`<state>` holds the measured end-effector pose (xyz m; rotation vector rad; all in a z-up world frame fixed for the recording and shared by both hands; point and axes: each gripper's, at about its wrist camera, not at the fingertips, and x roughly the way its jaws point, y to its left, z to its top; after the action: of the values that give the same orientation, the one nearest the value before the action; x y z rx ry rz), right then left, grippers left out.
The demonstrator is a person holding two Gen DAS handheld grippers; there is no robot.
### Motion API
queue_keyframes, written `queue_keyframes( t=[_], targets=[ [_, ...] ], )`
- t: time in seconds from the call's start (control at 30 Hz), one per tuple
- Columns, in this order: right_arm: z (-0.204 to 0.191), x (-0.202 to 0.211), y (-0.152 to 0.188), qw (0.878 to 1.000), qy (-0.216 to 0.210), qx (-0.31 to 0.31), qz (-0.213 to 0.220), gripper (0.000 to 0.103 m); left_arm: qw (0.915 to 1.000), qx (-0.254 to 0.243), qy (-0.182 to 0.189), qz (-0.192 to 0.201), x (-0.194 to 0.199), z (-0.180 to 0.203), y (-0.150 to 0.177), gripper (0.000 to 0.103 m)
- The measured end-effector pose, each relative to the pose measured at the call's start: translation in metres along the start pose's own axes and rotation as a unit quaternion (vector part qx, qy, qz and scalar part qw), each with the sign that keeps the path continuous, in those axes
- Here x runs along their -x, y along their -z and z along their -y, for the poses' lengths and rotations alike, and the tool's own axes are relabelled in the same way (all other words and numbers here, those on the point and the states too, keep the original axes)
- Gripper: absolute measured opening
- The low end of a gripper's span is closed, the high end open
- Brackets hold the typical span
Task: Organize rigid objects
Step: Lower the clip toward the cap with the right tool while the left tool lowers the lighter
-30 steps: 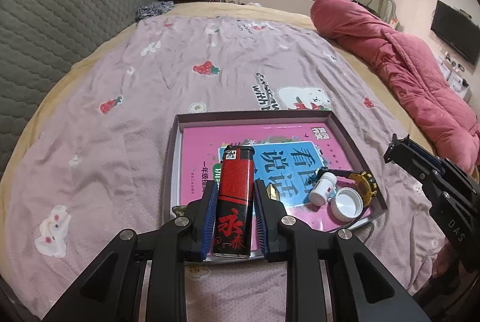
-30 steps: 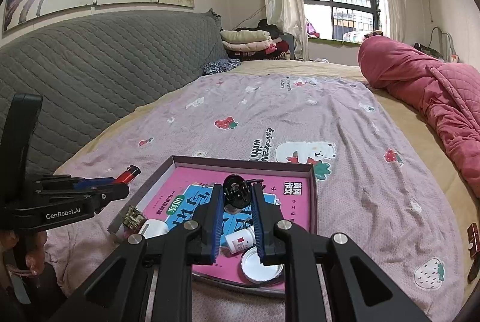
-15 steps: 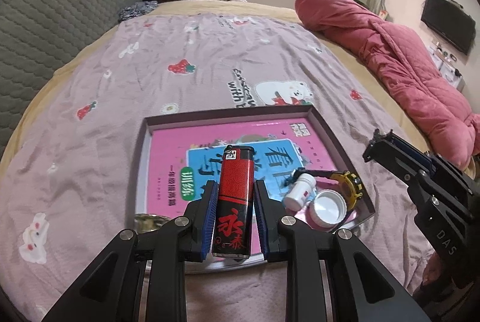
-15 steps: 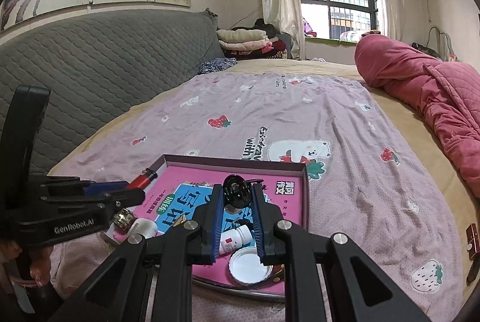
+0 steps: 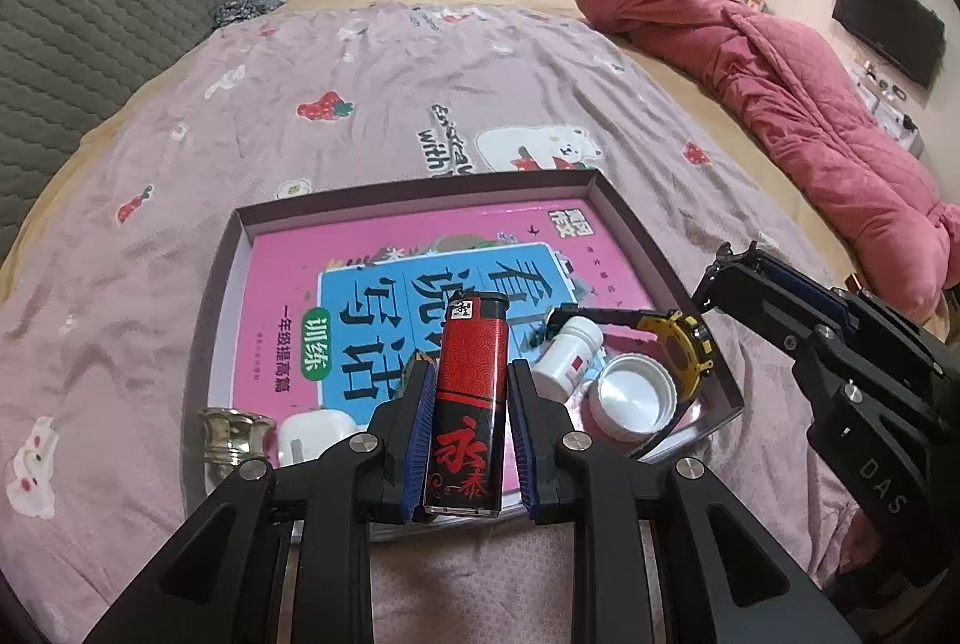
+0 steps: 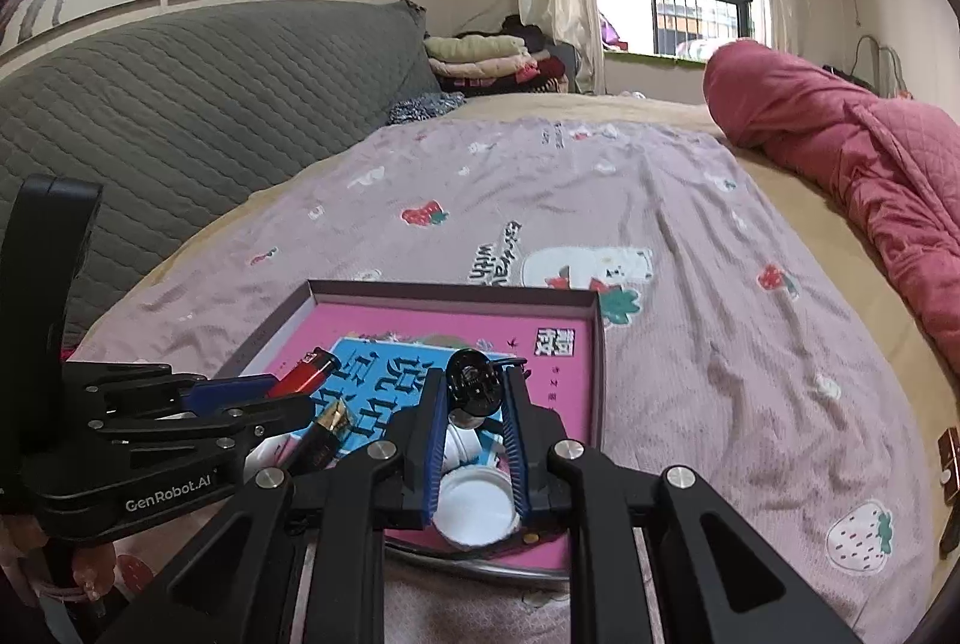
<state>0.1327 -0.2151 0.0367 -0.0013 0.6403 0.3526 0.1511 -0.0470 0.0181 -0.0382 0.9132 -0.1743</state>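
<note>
Bedspread (image 5: 420,62) lies open beyond the tray's far rim (image 5: 420,185). Left tongs (image 5: 468,392) pinch one red lighter (image 5: 468,404); right tongs (image 6: 477,392) pinch one black clip (image 6: 474,383). One white bottle (image 5: 567,350) and one white cap (image 5: 633,395) crowd the tray's right wall.

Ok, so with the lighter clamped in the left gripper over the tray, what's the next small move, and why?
Probably lower the left gripper a little toward the bare pink book cover and release. It is shut on the red lighter, which hangs over the near part of the tray. The white bottle and white lid crowd the right, so steer left of them.
</note>
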Motion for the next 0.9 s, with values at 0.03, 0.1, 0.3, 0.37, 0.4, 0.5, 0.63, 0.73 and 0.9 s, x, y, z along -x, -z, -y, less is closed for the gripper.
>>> queue_keyframes(
  t=[0.03, 0.1, 0.3, 0.37, 0.4, 0.5, 0.63, 0.73, 0.9],
  targets=[
    [0.001, 0.000, 0.001, 1.000, 0.000, 0.000, 0.000, 0.018, 1.0000, 0.001, 0.000, -0.001, -0.001, 0.000, 0.001, 0.024],
    [0.002, -0.001, 0.002, 1.000, 0.000, 0.000, -0.002, 0.018, 1.0000, 0.002, 0.000, -0.004, -0.003, -0.001, 0.004, 0.024],
    [0.003, 0.000, 0.008, 1.000, 0.005, 0.007, -0.007, 0.018, 0.9999, 0.005, 0.002, -0.008, -0.004, -0.002, 0.010, 0.024],
    [0.005, -0.001, 0.010, 1.000, 0.003, 0.002, -0.011, 0.018, 0.9999, 0.005, 0.004, -0.013, -0.006, -0.001, 0.012, 0.024],
    [0.006, -0.002, 0.010, 1.000, 0.002, 0.001, -0.013, 0.018, 0.9999, 0.005, 0.005, -0.015, -0.008, 0.000, 0.012, 0.024],
    [0.006, -0.005, 0.013, 1.000, -0.001, 0.003, -0.022, 0.018, 0.9997, 0.004, 0.010, -0.022, -0.013, 0.004, 0.015, 0.025],
    [-0.002, -0.010, 0.017, 0.999, -0.001, 0.022, -0.037, 0.018, 0.9995, -0.002, 0.012, -0.029, -0.017, 0.010, 0.017, 0.024],
    [-0.008, -0.016, 0.022, 0.998, 0.003, 0.037, -0.052, 0.018, 0.9994, -0.006, 0.012, -0.032, -0.020, 0.015, 0.018, 0.025],
    [-0.012, -0.018, 0.025, 0.997, 0.008, 0.053, -0.055, 0.018, 0.9991, -0.008, 0.012, -0.039, -0.024, 0.017, 0.018, 0.024]
  ],
)
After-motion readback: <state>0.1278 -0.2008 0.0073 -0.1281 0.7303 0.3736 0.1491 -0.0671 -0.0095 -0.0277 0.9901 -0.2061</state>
